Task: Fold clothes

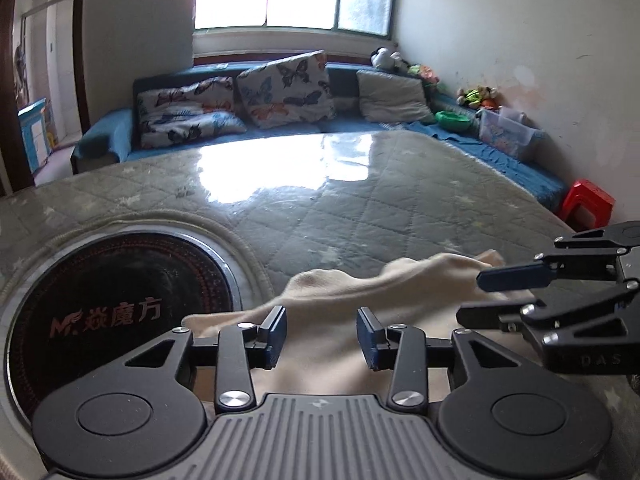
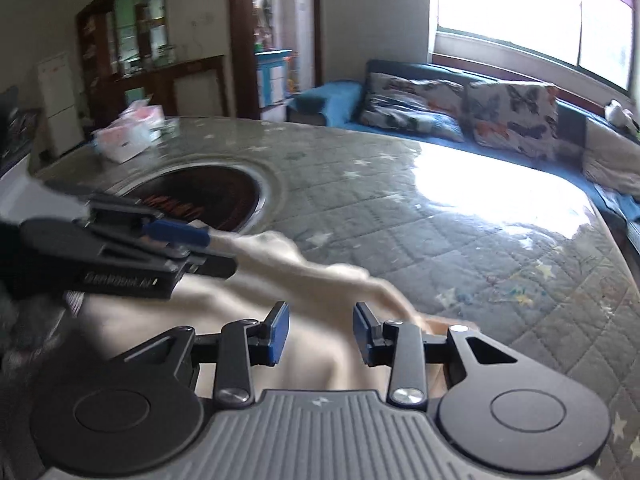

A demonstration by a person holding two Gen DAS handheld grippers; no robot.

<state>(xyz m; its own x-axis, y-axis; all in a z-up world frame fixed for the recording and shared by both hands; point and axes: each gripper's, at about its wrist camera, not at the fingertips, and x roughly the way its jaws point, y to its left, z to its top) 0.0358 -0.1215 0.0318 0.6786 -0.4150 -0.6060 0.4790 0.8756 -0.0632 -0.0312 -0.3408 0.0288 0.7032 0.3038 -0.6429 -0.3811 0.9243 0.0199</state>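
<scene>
Cream garment (image 1: 332, 312) lying on the near part of a quilted, star-printed tabletop (image 1: 360, 208), just right of the round dark cooktop insert (image 1: 120, 316) set into that surface. The cloth is plain, soft and matte, rumpled into a low ridge that runs from the near left towards the far right; its outline and type cannot be told, since much of it lies under the tools.

Left gripper (image 1: 321, 336): fingers parted, released, with cloth showing in the gap below them but neither pad pressing on it. Right gripper (image 2: 320, 334): fingers likewise parted over the fabric, gripping nothing as far as its own view shows. In the left wrist view the right gripper (image 1: 496, 296) enters from the right edge, its tips at the raised far hem; whether they pinch that hem cannot be told.

Judged step: taking hold of two points of an edge before a fold. To do it well, each pair of fingers should come down on a single layer at the hem, the two grips well apart, so that the edge lifts taut and level. The ridge suggests bunched layers; a shallow bite there would probably slip, and a deep one may gather two plies. Keep the cloth off the insert.
</scene>
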